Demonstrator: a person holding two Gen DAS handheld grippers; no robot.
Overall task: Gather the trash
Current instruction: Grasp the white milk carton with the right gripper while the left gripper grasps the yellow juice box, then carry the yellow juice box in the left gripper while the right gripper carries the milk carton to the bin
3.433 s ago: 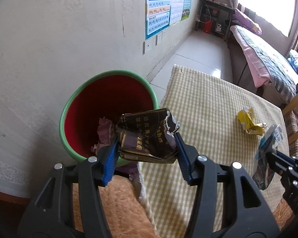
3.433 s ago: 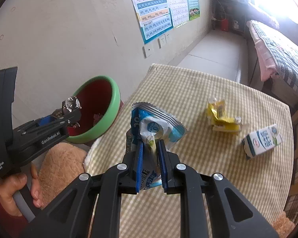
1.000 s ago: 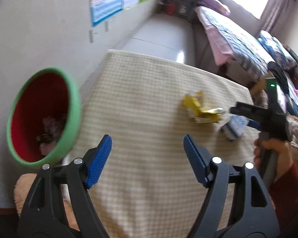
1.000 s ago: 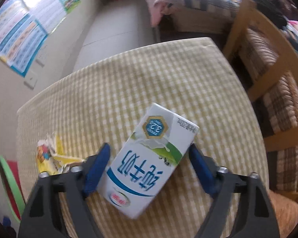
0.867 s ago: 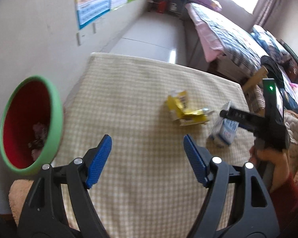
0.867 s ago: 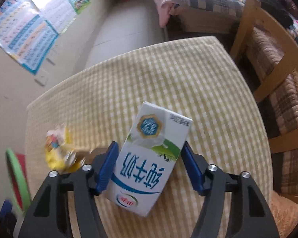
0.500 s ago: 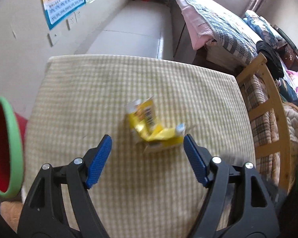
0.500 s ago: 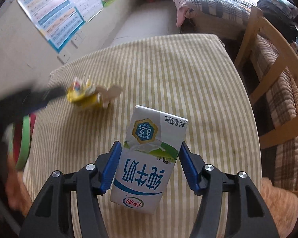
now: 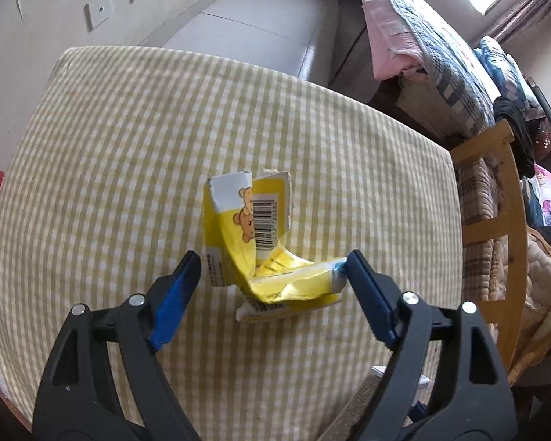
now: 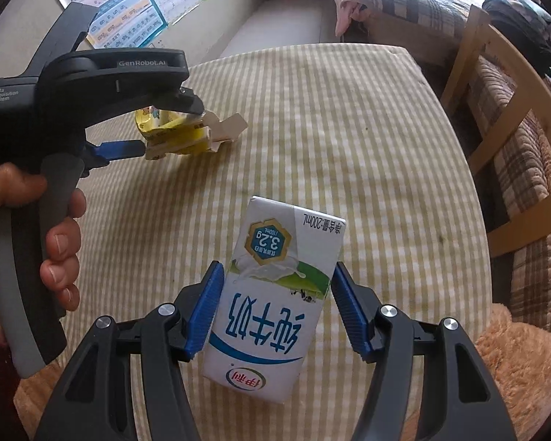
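Note:
A crushed yellow carton (image 9: 260, 253) lies on the checked tablecloth (image 9: 110, 139). My left gripper (image 9: 272, 272) is open, its blue pads on either side of the carton's lower part. It also shows in the right wrist view (image 10: 165, 126) around the yellow carton (image 10: 176, 136). My right gripper (image 10: 277, 305) is shut on a white and blue milk carton (image 10: 272, 301), held by its sides above the table. The bin is almost out of view.
A wooden chair (image 10: 503, 169) with a plaid cushion stands at the table's right side. A bed (image 9: 433, 47) with blankets lies beyond. A plush orange seat (image 10: 514, 367) is at the near right. Posters (image 10: 128, 3) hang on the left wall.
My left gripper has moved forward and down so its open pads now bracket the yellow carton. My right gripper has closed on the milk carton and lifted it.

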